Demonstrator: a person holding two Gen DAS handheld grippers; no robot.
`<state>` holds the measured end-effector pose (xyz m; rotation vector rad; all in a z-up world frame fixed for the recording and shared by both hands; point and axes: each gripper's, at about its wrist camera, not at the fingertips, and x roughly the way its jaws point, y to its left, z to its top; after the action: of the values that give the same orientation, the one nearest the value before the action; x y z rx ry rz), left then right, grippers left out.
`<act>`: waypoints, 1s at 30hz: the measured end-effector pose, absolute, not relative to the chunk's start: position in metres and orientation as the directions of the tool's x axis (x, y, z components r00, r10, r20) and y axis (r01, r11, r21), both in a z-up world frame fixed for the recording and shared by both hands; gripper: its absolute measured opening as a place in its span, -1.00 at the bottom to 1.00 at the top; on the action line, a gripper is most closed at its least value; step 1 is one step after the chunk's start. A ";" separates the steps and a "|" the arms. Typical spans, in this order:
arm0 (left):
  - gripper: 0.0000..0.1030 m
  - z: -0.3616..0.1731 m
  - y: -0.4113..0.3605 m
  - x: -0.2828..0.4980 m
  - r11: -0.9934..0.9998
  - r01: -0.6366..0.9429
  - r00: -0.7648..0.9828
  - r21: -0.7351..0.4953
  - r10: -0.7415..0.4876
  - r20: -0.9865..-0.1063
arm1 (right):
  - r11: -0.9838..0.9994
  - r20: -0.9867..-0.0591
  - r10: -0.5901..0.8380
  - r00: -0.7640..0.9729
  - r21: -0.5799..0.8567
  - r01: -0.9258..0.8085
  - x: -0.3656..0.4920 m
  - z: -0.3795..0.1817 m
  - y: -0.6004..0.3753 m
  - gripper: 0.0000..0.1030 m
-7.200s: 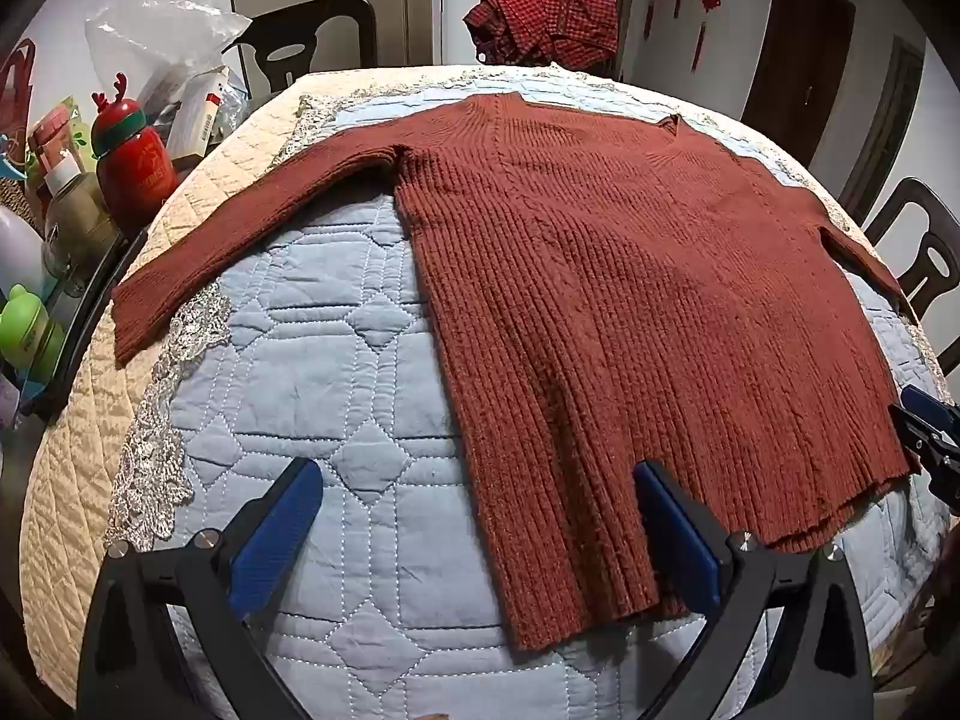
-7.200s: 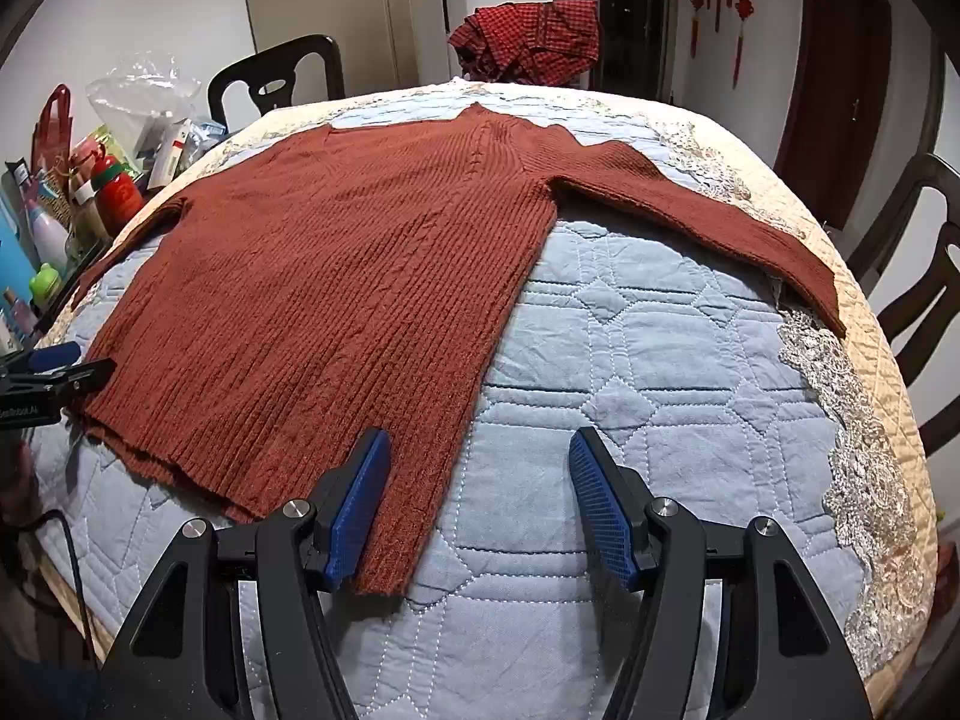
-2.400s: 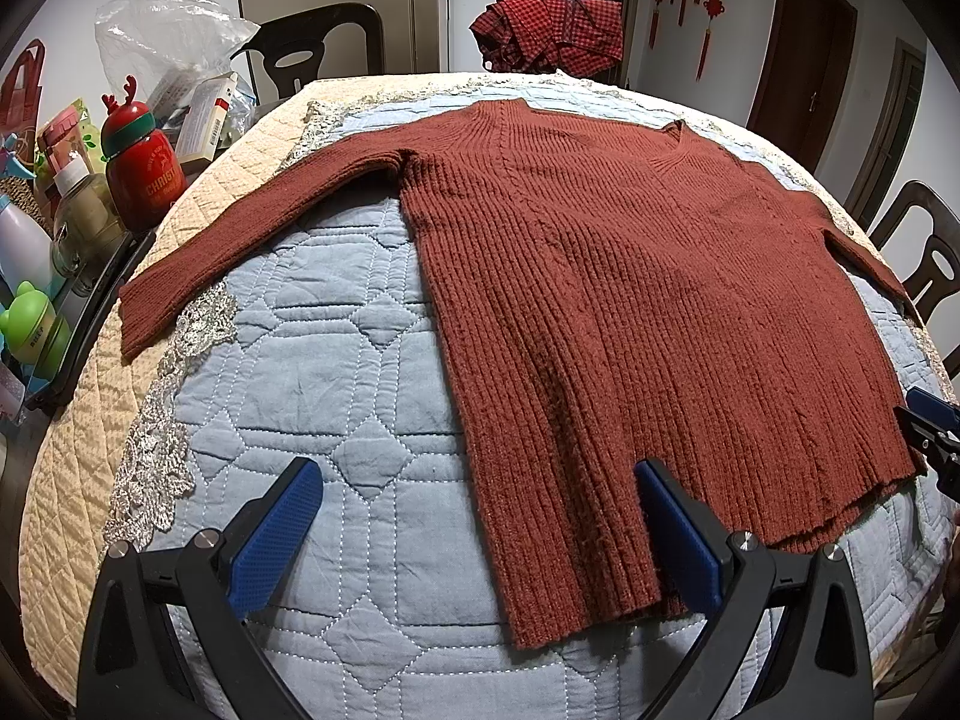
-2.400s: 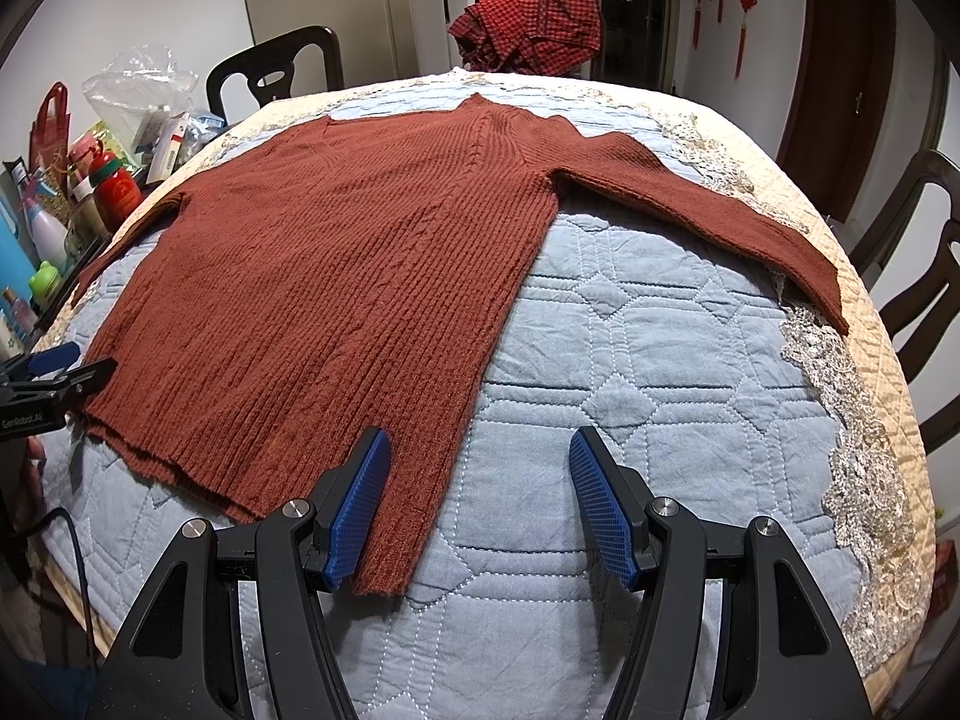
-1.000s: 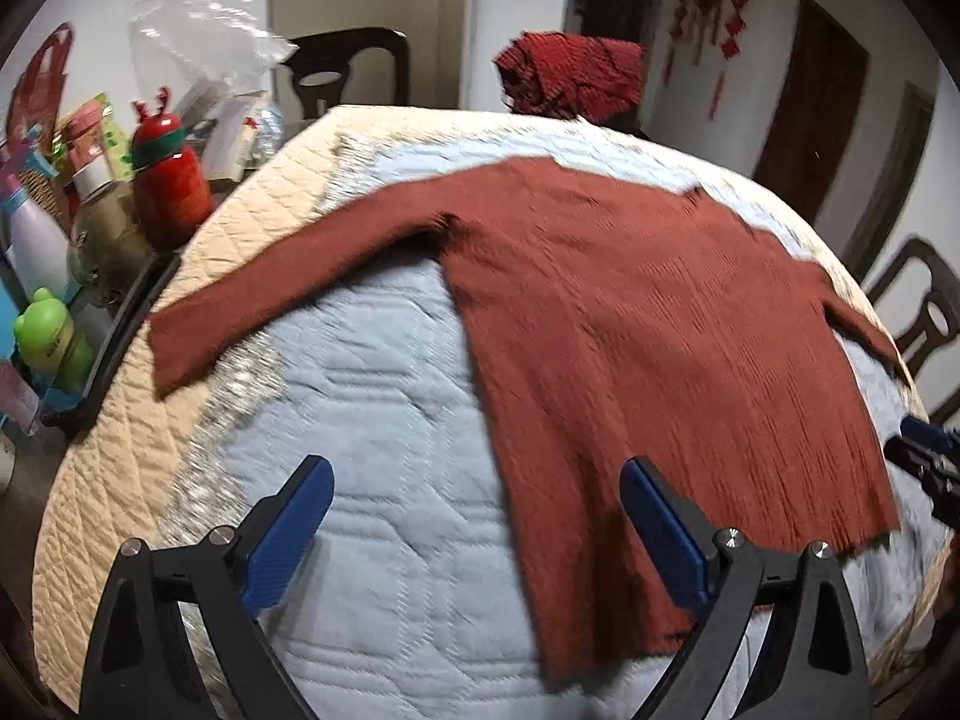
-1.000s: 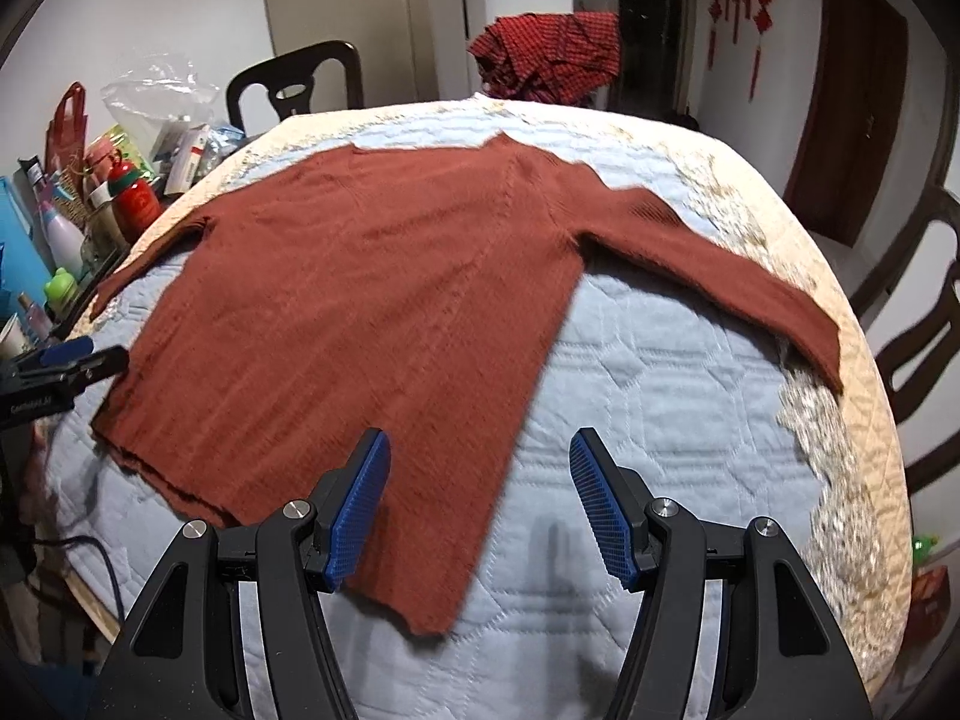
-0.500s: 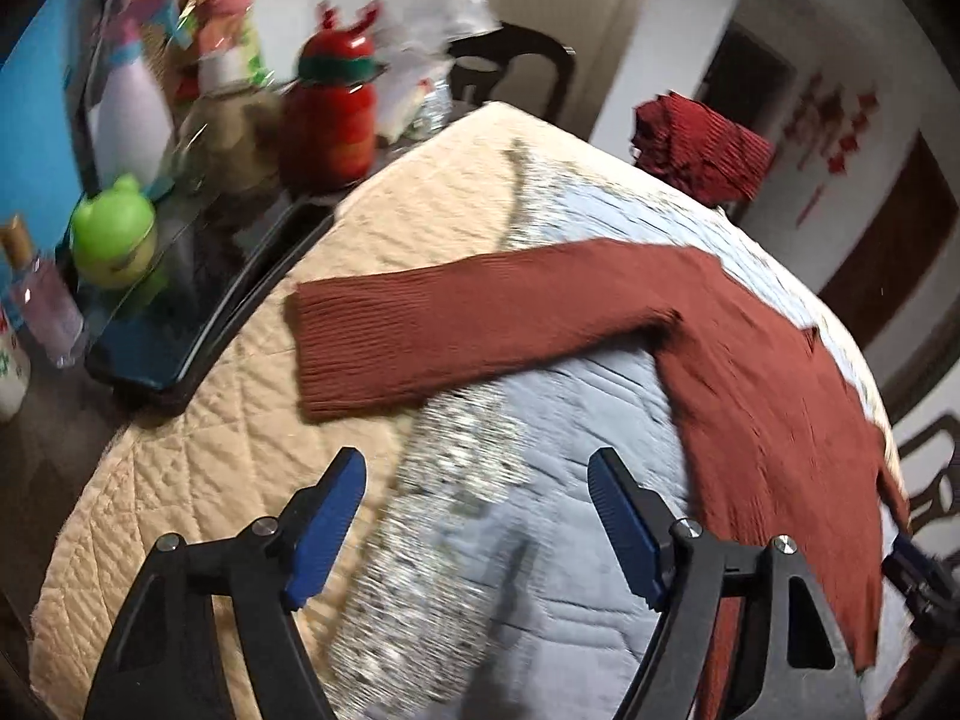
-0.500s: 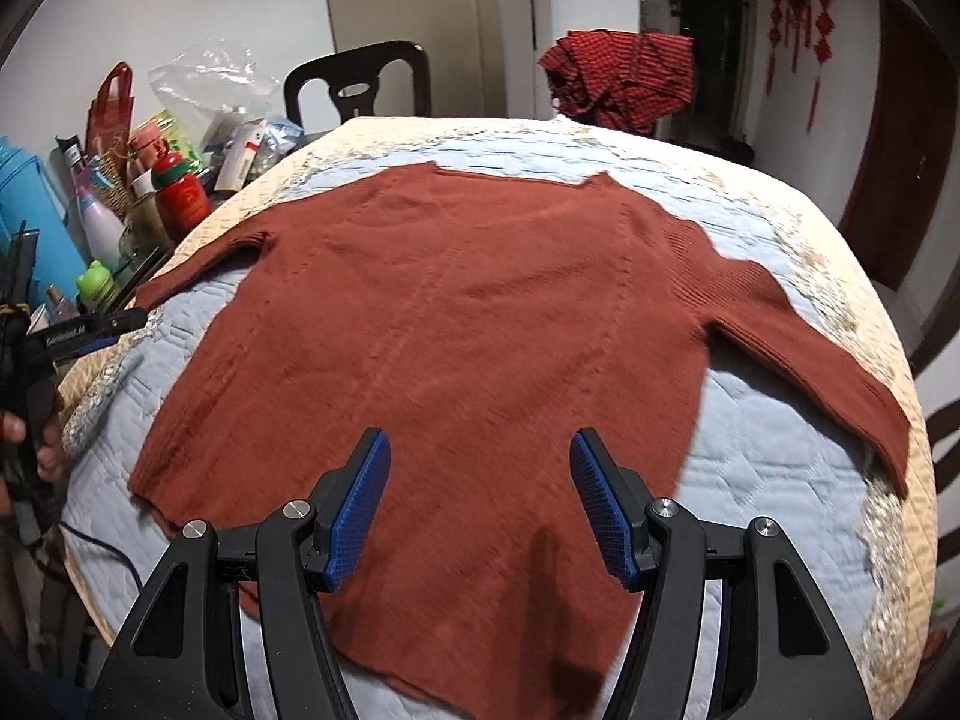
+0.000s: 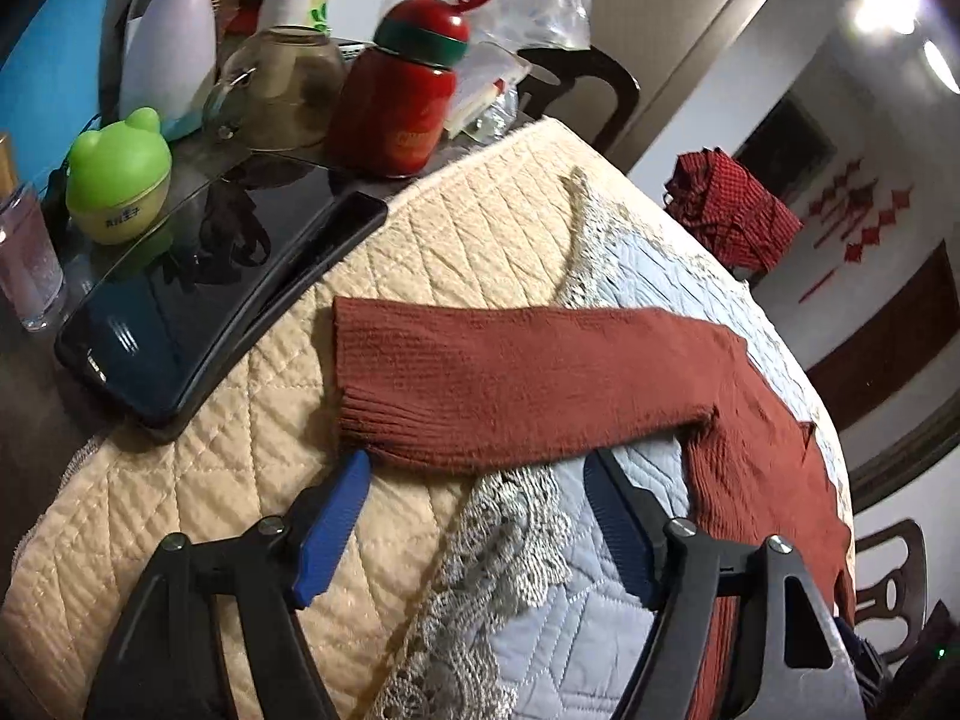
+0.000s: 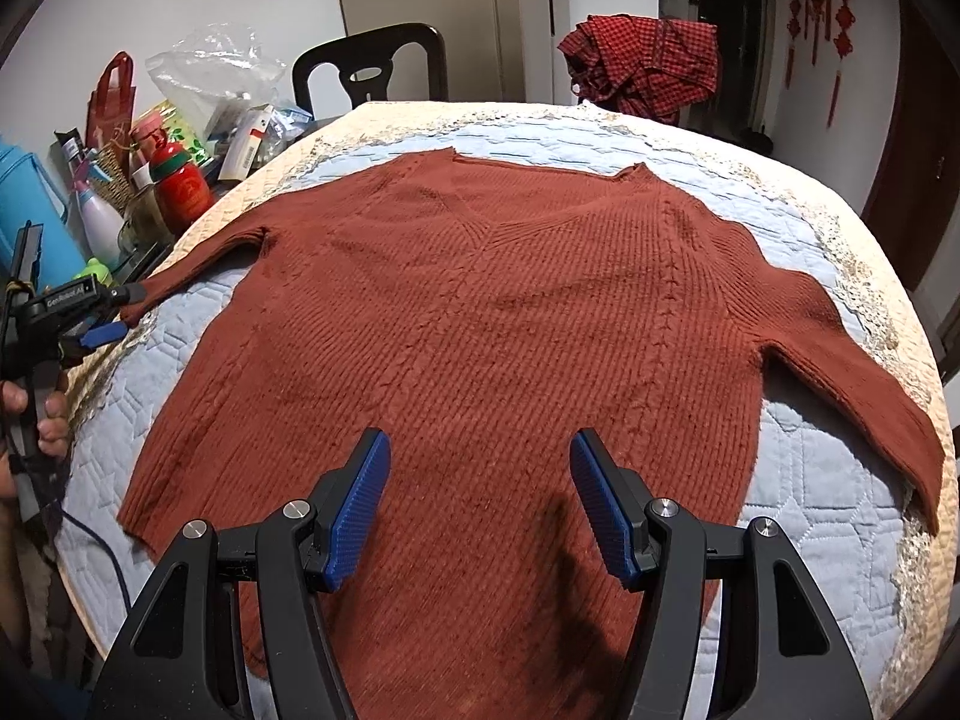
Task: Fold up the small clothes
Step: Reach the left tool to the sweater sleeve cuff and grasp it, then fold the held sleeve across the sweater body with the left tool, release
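Here the left tool [image 9: 474,468] sits at the cuff end of the rust-red sweater's [image 10: 480,324] left sleeve [image 9: 510,384], its jaws apart and just closing in, the blue pads [image 9: 330,516] at the sleeve's near edge with nothing yet pinched between them. The right tool [image 10: 480,480] hovers over the lower body of the sweater, jaws apart and empty.

The sweater lies flat and face up on the quilted cover [image 10: 810,480] of the counter, neckline at twelve o'clock in the right wrist view, sleeves spread toward nine and three o'clock.

Several things could go wrong. The pads stand beside the knit rather than around it, so closing now may catch only the quilt, or a single layer of the cuff; the sleeve would then slip or drag the cover into a ridge. The rib is loose and stretchy, so a shallow bite at the edge likely pulls out once lifted.

At about ten o'clock from the left tool in its own view, a black tray [image 9: 198,312] touches the quilt's edge, carrying a green frog jar [image 9: 117,180], a red reindeer bottle [image 9: 408,102] and a glass pot [image 9: 276,90]. A wide swing could knock these over.

The right tool holds nothing down, so the body may slide when the sleeve is pulled across.
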<state>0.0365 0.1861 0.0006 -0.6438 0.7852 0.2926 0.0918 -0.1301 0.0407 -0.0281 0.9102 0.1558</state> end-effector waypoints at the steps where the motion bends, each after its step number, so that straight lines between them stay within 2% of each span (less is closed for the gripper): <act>1: 0.32 0.000 0.187 0.038 0.773 -0.480 0.677 -0.416 0.025 -0.735 | 0.988 -0.788 0.125 0.602 0.045 -0.146 0.092 0.041 -0.131 0.22; 4: -0.06 -0.001 0.189 0.045 0.775 -0.512 0.661 -0.371 0.080 -0.746 | 0.988 -0.789 0.128 0.601 0.049 -0.146 0.095 0.040 -0.132 0.22; 5: -0.30 -0.001 0.190 0.048 0.774 -0.529 0.648 -0.348 0.103 -0.755 | 0.988 -0.789 0.129 0.601 0.050 -0.147 0.095 0.040 -0.132 0.22; 6: -0.40 -0.001 0.191 0.051 0.774 -0.545 0.633 -0.323 0.127 -0.763 | 0.988 -0.788 0.131 0.601 0.053 -0.147 0.096 0.040 -0.133 0.22; 7: -0.62 -0.001 0.193 0.053 0.774 -0.552 0.627 -0.311 0.140 -0.766 | 0.988 -0.788 0.134 0.601 0.055 -0.148 0.096 0.040 -0.133 0.22; 8: -0.74 -0.001 0.194 0.056 0.775 -0.552 0.624 -0.308 0.138 -0.769 | 0.987 -0.786 0.137 0.602 0.058 -0.148 0.097 0.040 -0.134 0.22; 12: -0.79 0.018 0.187 0.064 0.809 -0.517 0.649 -0.281 0.156 -0.745 | 0.987 -0.784 0.139 0.605 0.062 -0.146 0.099 0.040 -0.137 0.22; 17: -0.79 0.078 0.143 0.089 0.906 -0.332 0.763 -0.263 0.094 -0.640 | 0.988 -0.775 0.148 0.614 0.084 -0.132 0.099 0.041 -0.145 0.22; 24: -0.79 0.117 0.027 0.152 0.969 0.035 0.799 -0.244 -0.174 -0.575 | 0.989 -0.758 0.144 0.636 0.133 -0.066 0.093 0.046 -0.168 0.22; 29: -0.74 0.090 -0.051 0.190 0.917 0.260 0.662 -0.303 -0.397 -0.636 | 0.987 -0.759 0.128 0.638 0.161 -0.006 0.088 0.046 -0.189 0.22; 30: -0.66 0.082 -0.058 0.196 0.910 0.272 0.633 -0.313 -0.414 -0.654 | 0.986 -0.760 0.124 0.638 0.166 0.006 0.087 0.046 -0.193 0.22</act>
<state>0.1955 -0.0581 0.0822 -0.1922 0.7936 -0.3947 0.0869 -0.1934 0.0464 0.1587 0.8768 0.0673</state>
